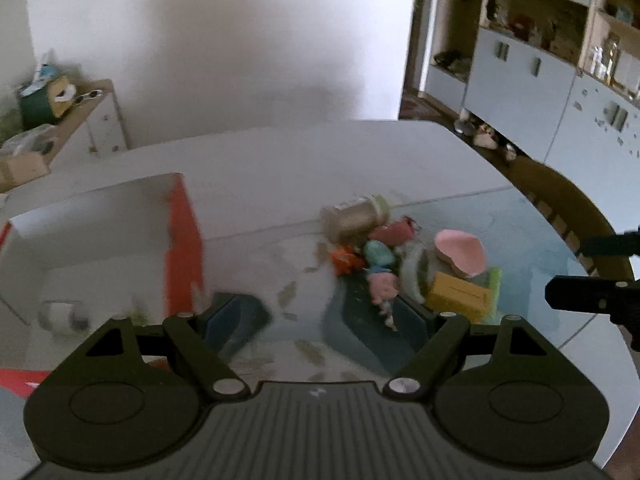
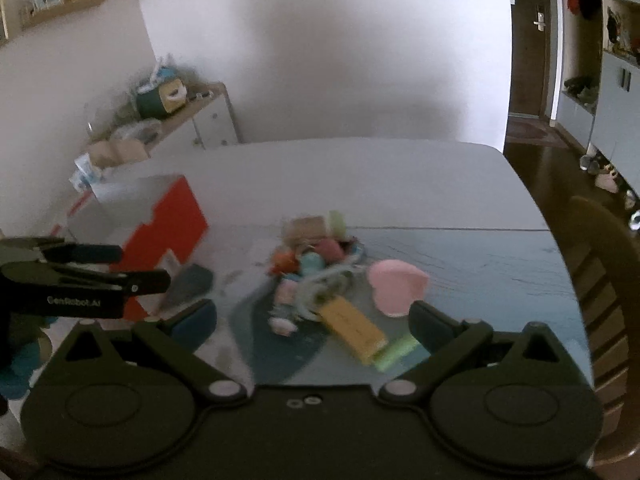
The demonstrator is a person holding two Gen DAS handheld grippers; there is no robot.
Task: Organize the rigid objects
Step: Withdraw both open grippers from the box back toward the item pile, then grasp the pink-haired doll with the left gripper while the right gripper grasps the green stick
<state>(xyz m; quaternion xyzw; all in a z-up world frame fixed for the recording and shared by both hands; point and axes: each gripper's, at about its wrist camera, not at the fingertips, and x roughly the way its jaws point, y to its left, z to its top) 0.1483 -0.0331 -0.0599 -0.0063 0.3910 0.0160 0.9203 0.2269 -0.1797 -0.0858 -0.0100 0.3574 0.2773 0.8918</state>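
- Left hand-held gripper (image 1: 320, 320): jaws apart, nothing between them, hanging over the table (image 1: 280, 160) and aimed down at the pile.
- Right hand-held gripper (image 2: 312, 328): jaws spread wide, nothing clamped; the yellow box (image 2: 354, 326) and green block (image 2: 396, 354) lie on the table between its fingertips, untouched.
- Pile of small things sits mid-table, on the blue mat (image 2: 460, 256), right of the open box (image 1: 100, 220).
- Open box: white inside, red-orange outside, on the table's left side; a small white thing (image 1: 60, 314) lies in it, too blurred to name.
- Jar (image 1: 354, 214) lies on its side at the pile's far edge, pale green lid to the right.
- Pink heart-shaped box (image 2: 396, 286) at the pile's right, just beside the yellow box.
- Teal egg-like piece (image 1: 378, 252), orange toy (image 1: 346, 260), pink figure (image 1: 382, 286) and reddish pouch (image 1: 394, 232) are bunched together, touching.
- White cable coil (image 2: 320, 284) lies in the pile beside the yellow box.
- Each gripper shows at the edge of the other's view: right one at the right edge, left one at the left edge.
- Frames are motion-blurred; small details are unclear.
- Chair (image 2: 600, 280) stands at the table's right side.
- Side shelf (image 2: 168, 112) with clutter stands by the wall, far left.
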